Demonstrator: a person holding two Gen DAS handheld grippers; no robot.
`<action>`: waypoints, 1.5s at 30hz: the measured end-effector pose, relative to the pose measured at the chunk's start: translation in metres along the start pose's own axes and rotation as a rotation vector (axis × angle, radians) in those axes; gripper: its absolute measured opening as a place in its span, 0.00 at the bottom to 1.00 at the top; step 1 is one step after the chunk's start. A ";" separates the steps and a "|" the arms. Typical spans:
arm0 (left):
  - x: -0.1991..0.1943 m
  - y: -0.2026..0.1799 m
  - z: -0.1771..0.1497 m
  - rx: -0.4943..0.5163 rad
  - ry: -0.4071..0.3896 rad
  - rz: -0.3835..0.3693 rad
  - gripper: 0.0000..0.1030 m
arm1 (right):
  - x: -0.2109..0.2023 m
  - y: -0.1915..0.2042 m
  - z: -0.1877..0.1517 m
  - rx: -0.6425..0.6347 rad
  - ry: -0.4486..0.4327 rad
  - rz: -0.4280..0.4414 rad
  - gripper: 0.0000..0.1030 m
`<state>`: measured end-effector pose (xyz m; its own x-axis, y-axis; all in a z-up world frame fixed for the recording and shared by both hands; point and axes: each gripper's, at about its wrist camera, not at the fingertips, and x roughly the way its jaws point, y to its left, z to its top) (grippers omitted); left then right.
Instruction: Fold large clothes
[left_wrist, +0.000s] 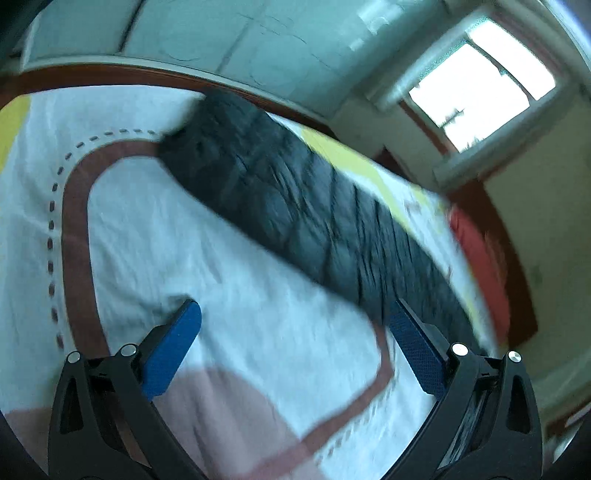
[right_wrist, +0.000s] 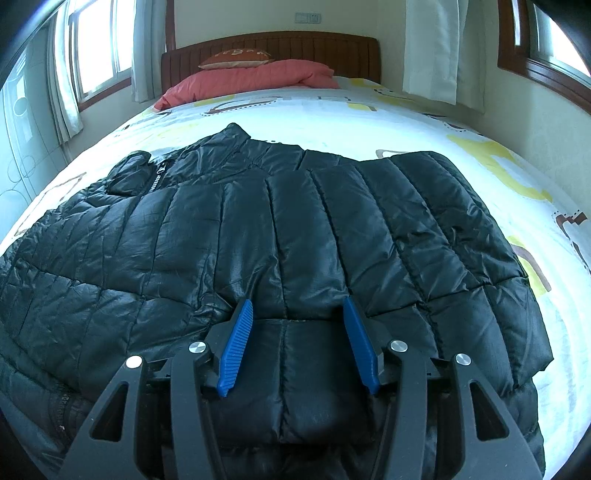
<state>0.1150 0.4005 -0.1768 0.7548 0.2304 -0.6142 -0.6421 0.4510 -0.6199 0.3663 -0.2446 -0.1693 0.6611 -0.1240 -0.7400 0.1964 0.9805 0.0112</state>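
Black quilted jacket (right_wrist: 280, 229): shiny, puffy; spread across the near part of the bed (right_wrist: 369, 110), collar far, long axis left to right.
Right gripper (right_wrist: 298, 314): fingers half apart, resting on a folded panel at the near hem, astride one quilted section; a clamp cannot be told.
Left gripper (left_wrist: 295, 317): fingers wide apart, empty, over the sheet; jacket lies to its far right.
Nearer hand: right.

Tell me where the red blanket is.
In the right wrist view, the red blanket lies bunched at the head of the bed, under a pillow by the headboard.
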 end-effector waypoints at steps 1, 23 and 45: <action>0.000 0.004 0.006 -0.017 -0.015 -0.001 0.98 | 0.000 0.000 0.000 0.000 0.000 0.000 0.50; 0.037 0.028 0.054 -0.247 -0.037 -0.119 0.25 | 0.000 0.001 0.001 -0.003 -0.006 -0.009 0.52; 0.028 -0.035 0.053 0.107 -0.204 0.066 0.05 | -0.001 0.001 0.001 0.000 -0.009 -0.014 0.52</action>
<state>0.1657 0.4371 -0.1462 0.7299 0.4269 -0.5339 -0.6815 0.5155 -0.5194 0.3668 -0.2433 -0.1676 0.6648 -0.1388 -0.7340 0.2058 0.9786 0.0013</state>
